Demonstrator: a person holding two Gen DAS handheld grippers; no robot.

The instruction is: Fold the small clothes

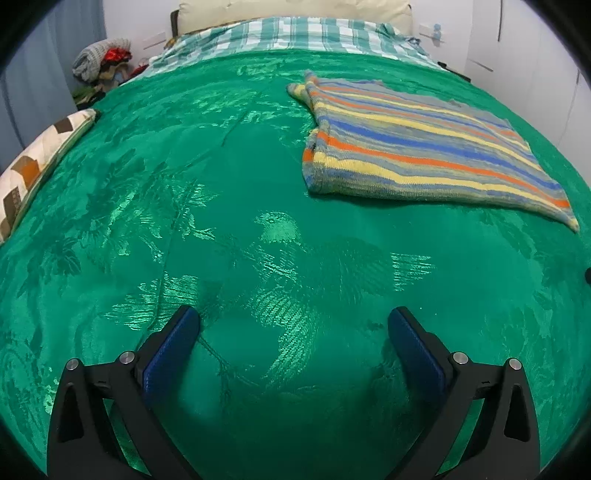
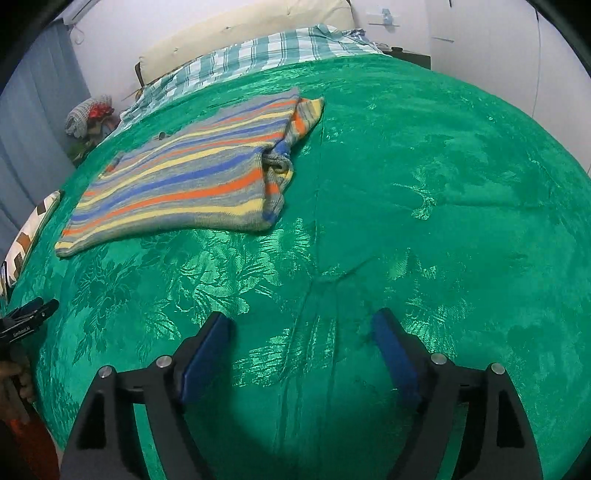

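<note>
Striped sweater (image 2: 177, 177) lies folded, sleeves seemingly tucked under, claws apart

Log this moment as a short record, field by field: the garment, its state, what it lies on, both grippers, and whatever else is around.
garment: striped sweater
state: lying flat, partly folded, one sleeve end bunched at its edge
surface: green bedspread
left gripper: open, empty, over bare bedspread, apart from the sweater
right gripper: open, empty, over bare bedspread, apart from the sweater
head of bed: plaid sheet, cream headboard
bed edge: patterned pillow
beside the bed: clothes pile
</note>
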